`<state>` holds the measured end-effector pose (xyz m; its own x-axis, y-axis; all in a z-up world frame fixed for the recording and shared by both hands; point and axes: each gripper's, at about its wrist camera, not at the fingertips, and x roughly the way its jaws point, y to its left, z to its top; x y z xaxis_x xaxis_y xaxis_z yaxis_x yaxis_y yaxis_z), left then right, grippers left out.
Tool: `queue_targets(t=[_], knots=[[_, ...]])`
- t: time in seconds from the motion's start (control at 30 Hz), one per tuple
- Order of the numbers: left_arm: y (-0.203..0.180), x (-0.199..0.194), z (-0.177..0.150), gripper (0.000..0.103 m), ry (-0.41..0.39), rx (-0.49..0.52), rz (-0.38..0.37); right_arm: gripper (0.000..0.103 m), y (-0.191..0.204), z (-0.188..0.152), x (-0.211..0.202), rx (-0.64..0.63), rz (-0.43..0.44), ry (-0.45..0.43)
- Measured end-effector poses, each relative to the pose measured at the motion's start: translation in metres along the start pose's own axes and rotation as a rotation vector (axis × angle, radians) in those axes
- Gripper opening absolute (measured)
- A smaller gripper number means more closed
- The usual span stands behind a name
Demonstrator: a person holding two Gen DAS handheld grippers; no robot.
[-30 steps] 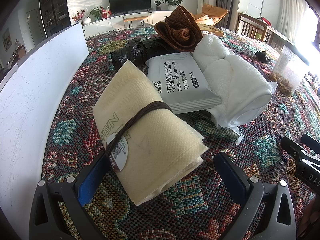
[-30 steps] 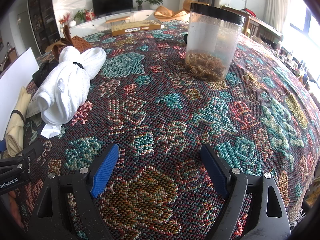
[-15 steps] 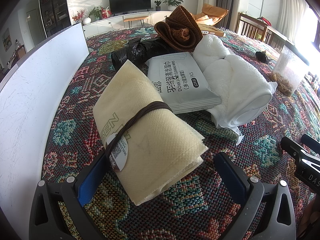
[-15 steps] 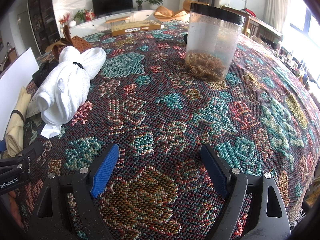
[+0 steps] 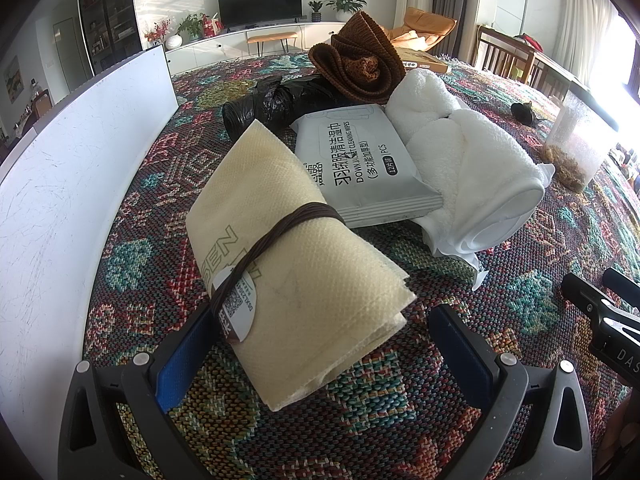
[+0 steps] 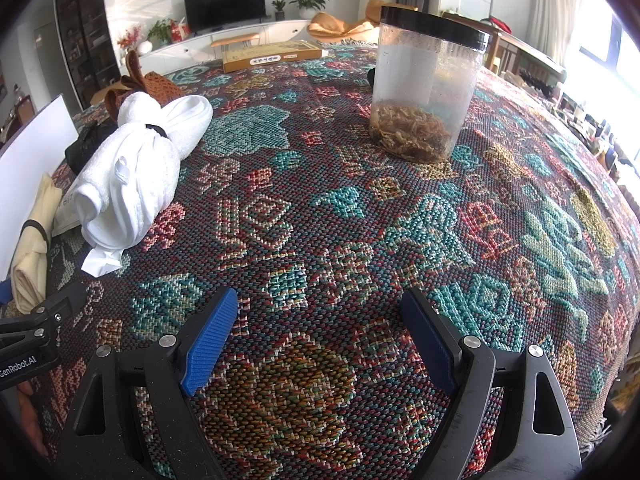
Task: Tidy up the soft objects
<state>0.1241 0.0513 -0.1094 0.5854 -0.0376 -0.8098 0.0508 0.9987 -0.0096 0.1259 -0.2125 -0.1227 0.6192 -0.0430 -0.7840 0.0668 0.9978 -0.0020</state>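
Only the left wrist view shows the whole row of soft things on the patterned bench point(image 5: 168, 184): a folded cream cloth point(image 5: 292, 256) bound with a brown cord and carrying a round label, a grey pack of wipes point(image 5: 364, 168) beside it, a rolled white towel point(image 5: 472, 164) touching the pack, a black plastic bag point(image 5: 272, 108) and a brown knitted piece point(image 5: 360, 68) behind them. The left hand-held gripper point(image 5: 324, 356) stands with its jaws spread wide, the near end of the cream cloth lying between the blue pads, ungripped. The right wrist view shows the towel from its other side (a dark band cinches its middle) and the cloth only at the left edge. It gives the clear jar point(image 6: 424, 88) in full: black lid, upright, a layer of brownish dried material at the bottom. The right hand-held gripper point(image 6: 320, 340) is released, over bare fabric.
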Motion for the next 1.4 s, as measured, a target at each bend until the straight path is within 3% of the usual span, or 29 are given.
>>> queue_targets(t=[1.23, 1.33, 1.4], knots=[[-0.001, -0.001, -0.001, 0.103, 0.004, 0.003, -0.002, 0.086, 0.0, 0.0, 0.0, 0.001, -0.001, 0.0], [0.003, -0.014, -0.008, 0.102, 0.062, 0.021, -0.047, 0.086, 0.0, 0.0, 0.0, 0.001, -0.001, 0.0], [0.008, -0.035, -0.016, 0.102, 0.038, 0.012, -0.115, 0.086, 0.0, 0.0, 0.0, 0.001, -0.001, 0.0]])
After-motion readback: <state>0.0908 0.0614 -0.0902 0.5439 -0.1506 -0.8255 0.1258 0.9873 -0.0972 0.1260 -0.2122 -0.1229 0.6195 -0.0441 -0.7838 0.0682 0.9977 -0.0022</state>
